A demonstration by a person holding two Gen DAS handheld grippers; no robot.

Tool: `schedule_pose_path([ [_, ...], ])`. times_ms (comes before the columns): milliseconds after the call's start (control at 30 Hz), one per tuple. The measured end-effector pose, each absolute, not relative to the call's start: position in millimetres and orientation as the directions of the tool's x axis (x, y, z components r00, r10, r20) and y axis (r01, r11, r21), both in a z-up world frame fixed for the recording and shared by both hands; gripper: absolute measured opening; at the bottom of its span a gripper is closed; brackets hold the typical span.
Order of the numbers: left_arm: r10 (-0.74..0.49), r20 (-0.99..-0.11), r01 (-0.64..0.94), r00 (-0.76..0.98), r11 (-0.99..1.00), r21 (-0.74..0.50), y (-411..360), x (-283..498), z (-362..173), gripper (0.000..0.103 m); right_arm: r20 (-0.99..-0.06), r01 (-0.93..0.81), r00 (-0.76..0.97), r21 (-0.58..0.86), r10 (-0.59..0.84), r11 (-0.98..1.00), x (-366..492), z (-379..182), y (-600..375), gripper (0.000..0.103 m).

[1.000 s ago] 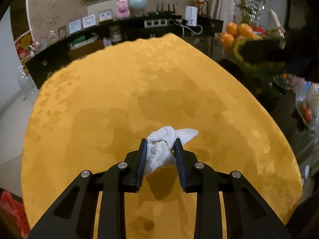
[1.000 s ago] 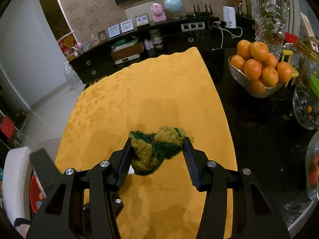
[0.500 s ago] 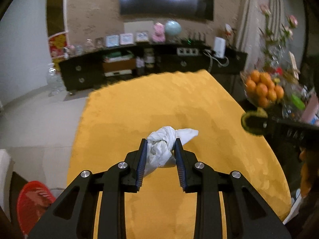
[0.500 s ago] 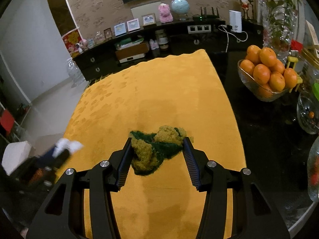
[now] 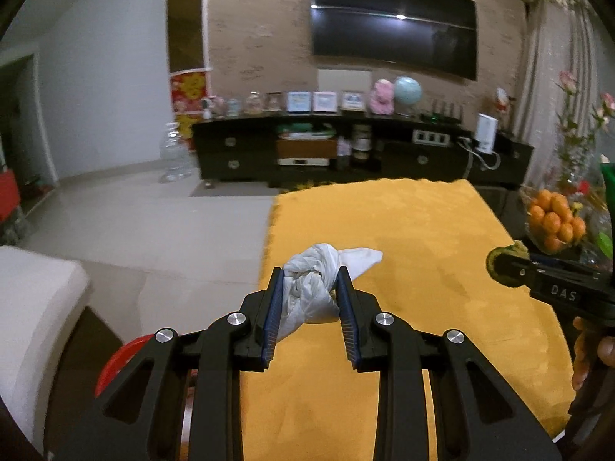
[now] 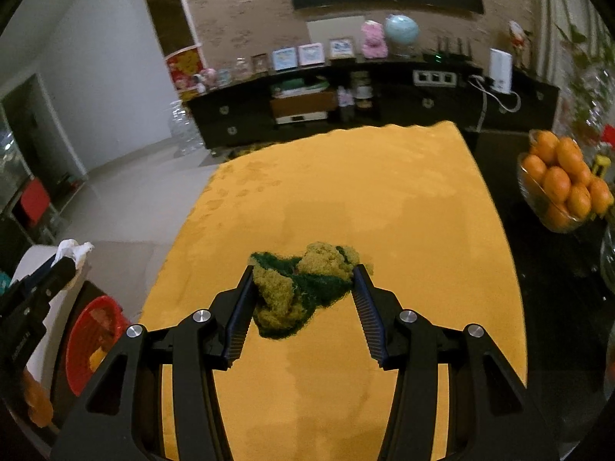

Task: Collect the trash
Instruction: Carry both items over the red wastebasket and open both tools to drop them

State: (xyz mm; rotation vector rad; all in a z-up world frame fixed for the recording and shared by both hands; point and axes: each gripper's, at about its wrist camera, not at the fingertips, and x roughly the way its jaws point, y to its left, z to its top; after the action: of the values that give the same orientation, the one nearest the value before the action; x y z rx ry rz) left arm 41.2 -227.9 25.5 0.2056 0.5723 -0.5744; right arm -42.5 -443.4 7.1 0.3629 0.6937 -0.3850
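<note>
Left gripper [image 5: 310, 292]: clamped on the crumpled white tissue [image 5: 316, 288]; the wad is pinched between both pads and carried clear of the yellow tablecloth [image 5: 423, 269].
Right gripper [image 6: 304, 295]: closed on the green-and-yellow scrubbing pad [image 6: 303, 284]; the pad is held above the cloth.
Change, left view: a second ago the cloth filled the view; now its left edge, the floor and the rim of a red basket [image 5: 115, 361] are seen below the fingers.
Change, right view: the red basket [image 6: 82, 345] is now seen at lower left, with the left gripper and tissue above it.
Grip change: none; both pieces sit as before.
Task meaning: pickup is judged complete; both loads are judged to be in transit to the basket.
Remaining: release of each piece over the basket.
</note>
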Motion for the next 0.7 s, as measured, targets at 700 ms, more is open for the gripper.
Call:
schedule_pose_path([
  [700, -0.209, -0.595, 0.3, 0.776, 0.952, 0.057, -78.3, 61.0, 13.0, 0.026, -0.687, 0.117, 0.725, 0.193, 0.049, 0.974, 25.9, 1.5, -301.3, 0.049],
])
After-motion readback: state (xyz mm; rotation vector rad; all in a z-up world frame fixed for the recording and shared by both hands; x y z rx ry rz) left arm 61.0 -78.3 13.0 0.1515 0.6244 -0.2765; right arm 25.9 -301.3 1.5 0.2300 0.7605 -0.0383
